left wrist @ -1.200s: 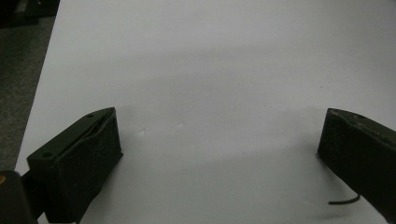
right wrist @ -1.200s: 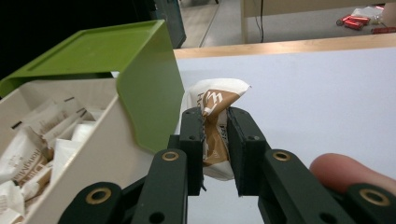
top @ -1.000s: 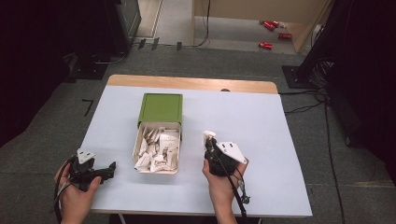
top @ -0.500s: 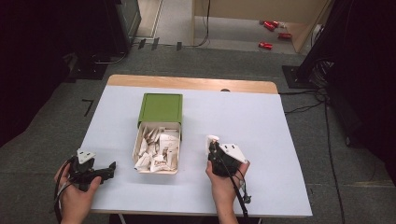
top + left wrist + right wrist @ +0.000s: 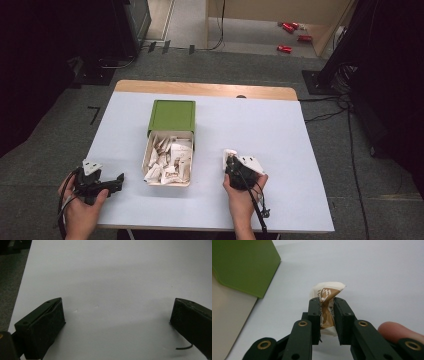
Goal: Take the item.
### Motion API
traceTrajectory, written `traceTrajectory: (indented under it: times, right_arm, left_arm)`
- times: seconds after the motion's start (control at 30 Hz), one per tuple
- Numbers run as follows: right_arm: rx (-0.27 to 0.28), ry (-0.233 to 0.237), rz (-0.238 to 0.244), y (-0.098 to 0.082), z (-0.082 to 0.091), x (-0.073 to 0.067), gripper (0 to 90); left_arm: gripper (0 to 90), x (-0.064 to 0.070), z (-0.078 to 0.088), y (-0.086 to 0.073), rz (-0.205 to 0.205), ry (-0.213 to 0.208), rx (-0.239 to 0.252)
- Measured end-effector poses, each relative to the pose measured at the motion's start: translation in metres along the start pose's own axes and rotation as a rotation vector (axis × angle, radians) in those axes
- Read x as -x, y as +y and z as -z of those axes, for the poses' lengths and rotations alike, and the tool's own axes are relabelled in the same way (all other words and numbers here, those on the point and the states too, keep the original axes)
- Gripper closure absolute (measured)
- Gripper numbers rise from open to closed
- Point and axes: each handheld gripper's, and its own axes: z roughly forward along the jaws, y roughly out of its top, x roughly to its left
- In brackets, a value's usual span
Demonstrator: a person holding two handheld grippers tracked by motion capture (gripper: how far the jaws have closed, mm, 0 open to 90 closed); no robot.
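Evidently a sachet (image 5: 327, 305) was clamped by the right gripper (image 5: 327, 315) beside the box (image 5: 148, 150); setting down was judged next, left gripper (image 5: 117, 322) open.

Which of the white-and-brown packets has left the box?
The packet pinched in the right gripper, out over the bare table; the others lie heaped in the box.

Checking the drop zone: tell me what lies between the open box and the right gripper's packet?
Bare white table between box and packet in the right gripper, high view.

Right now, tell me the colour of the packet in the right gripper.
White with brown print, packet clearest in right gripper view.
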Motion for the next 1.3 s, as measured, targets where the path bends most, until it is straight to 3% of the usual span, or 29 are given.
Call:
traceTrajectory:
  times: [1.3]
  right_arm:
    - [-0.054,-0.021,-0.020,-0.009,-0.013,0.011,70.7]
  left_arm:
    - [0.0,0.000,0.000,0.000,0.000,0.000,0.001]
